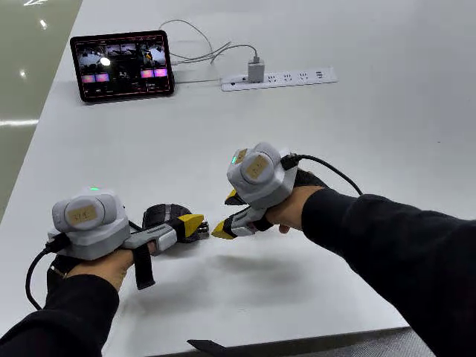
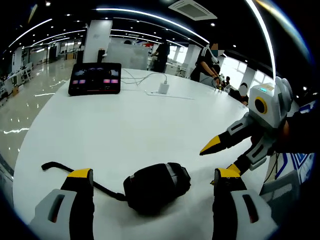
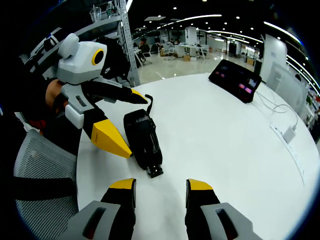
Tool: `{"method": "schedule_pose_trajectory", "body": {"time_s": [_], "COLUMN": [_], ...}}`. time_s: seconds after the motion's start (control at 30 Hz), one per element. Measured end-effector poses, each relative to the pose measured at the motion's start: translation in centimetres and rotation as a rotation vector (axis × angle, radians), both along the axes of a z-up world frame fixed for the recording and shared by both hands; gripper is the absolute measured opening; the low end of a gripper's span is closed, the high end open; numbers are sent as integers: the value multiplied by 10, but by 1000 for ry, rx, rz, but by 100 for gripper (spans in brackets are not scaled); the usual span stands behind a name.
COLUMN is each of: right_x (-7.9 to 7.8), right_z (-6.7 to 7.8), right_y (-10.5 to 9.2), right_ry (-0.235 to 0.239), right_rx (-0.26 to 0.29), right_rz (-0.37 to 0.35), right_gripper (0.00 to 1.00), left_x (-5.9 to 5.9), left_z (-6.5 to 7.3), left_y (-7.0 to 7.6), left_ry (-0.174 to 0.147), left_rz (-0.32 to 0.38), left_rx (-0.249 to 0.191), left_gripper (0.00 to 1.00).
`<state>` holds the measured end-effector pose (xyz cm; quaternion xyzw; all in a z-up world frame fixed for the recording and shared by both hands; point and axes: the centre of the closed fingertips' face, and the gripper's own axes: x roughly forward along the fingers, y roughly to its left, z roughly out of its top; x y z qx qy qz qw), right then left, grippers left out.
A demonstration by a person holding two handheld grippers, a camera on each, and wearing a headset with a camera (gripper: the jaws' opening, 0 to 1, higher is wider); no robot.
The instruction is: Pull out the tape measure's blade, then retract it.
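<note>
A black tape measure (image 1: 167,216) lies on the white table (image 1: 335,134). My left gripper (image 1: 186,220) is open and straddles it; in the left gripper view the tape measure (image 2: 157,186) sits between the wide-apart yellow fingertips (image 2: 80,174) without touching them. The blade's hook end (image 3: 156,171) points toward my right gripper (image 3: 161,185), which is open and empty a short way from it. In the head view the right gripper (image 1: 227,214) hovers just right of the case. The tape measure's black strap (image 2: 55,165) trails off to the left.
A tablet (image 1: 123,65) stands at the far left of the table, with a white power strip (image 1: 279,77), a plugged charger (image 1: 256,71) and cables beside it. The table's front edge (image 1: 297,343) is near my arms. A mesh chair (image 3: 35,165) is beside the table.
</note>
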<state>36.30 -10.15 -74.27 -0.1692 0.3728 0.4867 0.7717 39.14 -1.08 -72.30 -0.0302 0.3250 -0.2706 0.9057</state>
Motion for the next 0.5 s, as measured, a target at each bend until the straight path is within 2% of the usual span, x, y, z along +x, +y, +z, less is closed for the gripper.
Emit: {"method": "schedule_pose_trajectory", "body": {"time_s": [0.07,0.1,0.13,0.2,0.33,0.37,0.5], "right_x": [0,0,0,-1,-4,-5,-6], "right_z": [3,4,5,7,11,11,15], "right_y": [-4,-6,-10,-14,-22,-24,-31], "right_ry": [-2,-7,-20,-25,-28,-38,-43], "right_rx": [6,7,2,2,20,15,28], "right_rz": [-15,-16,-15,-19,-46,-47,-65], "right_gripper": [39,39,39,39,44,44,48], "left_x": [-2,-2,-4,-7,-13,-13,-13], "left_z": [-2,-2,-2,-4,-4,-3,-3], "left_y": [1,1,1,0,-2,-2,2], "left_ry": [11,7,7,27,30,23,9], "left_rz": [-17,-24,-41,-65,-130,-141,-179], "left_rx": [7,8,2,-3,-17,-28,-3], "left_gripper": [99,99,99,99,99,99,99]}}
